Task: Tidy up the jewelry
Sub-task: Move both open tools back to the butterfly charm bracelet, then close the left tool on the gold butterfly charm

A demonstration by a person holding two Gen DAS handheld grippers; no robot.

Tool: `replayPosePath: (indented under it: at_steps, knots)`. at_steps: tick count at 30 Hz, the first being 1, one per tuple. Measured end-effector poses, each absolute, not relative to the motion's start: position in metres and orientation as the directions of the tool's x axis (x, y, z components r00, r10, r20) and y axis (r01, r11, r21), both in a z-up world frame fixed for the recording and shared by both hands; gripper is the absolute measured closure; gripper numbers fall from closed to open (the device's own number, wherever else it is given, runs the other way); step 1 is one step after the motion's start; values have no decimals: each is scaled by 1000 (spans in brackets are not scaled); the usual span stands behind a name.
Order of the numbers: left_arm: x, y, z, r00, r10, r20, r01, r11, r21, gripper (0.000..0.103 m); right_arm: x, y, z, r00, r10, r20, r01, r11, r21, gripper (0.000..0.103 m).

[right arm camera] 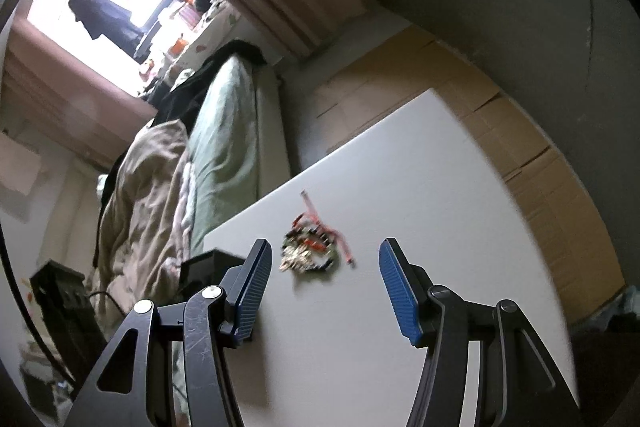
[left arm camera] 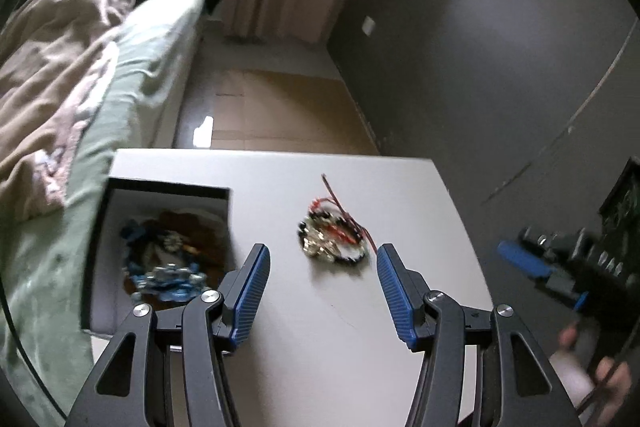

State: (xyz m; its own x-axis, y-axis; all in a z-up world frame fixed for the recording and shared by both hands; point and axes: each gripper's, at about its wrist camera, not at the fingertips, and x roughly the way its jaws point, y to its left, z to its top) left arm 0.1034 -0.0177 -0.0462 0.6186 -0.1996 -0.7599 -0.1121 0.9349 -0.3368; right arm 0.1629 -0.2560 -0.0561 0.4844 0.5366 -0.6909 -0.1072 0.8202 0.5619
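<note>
With both my left gripper [left arm camera: 322, 291] and right gripper [right arm camera: 324, 287] spread empty, I judge the bracelet tangle [left arm camera: 332, 237] light, limp and snaggy, best pinched across its beaded bulk.

white table [left arm camera: 400, 307], flat matte top, near-square; far edge and right edge in view on the left wrist camera. two things lie directly on it. (1) open box [left arm camera: 100, 259], dark rim, pale inner walls, at the table's left side against the left edge; holds blue and brown jewelry, details blurred. (2) loose tangle of bracelets [left arm camera: 332, 239], dark beads, metallic pieces, red cord trailing toward the far edge; near mid-table, right of the box, apart from it. right wrist camera: same tangle [right arm camera: 310, 249] on the same top [right arm camera: 400, 187].
</note>
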Motion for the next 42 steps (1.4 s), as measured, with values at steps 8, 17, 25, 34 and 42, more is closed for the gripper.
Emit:
replayPosePath:
  at_steps: [8,17,25,34,42]
  knots:
    - [132,-40,-62,529,-187,-828,-137,944,-301,46,172,-281,-64,428,549,-718,-70,812,579,46]
    - [162,-60,-76,463,-90,-882,-175,966,-190,46,174,-300,-66,414,538,-734,-36,816,578,6]
    - [181,-75,-94,399,1,-917,-185,980,-79,46,177,-314,-73,397,558,-729,12,791,612,5]
    - [188,-81,-109,359,83,-929,-216,976,4,46,175,-325,-72,399,568,-720,31,776,630,5]
    - [189,-75,-120,380,75,-922,-240,971,-20,61,176,-324,-74,392,569,-722,46,772,634,5]
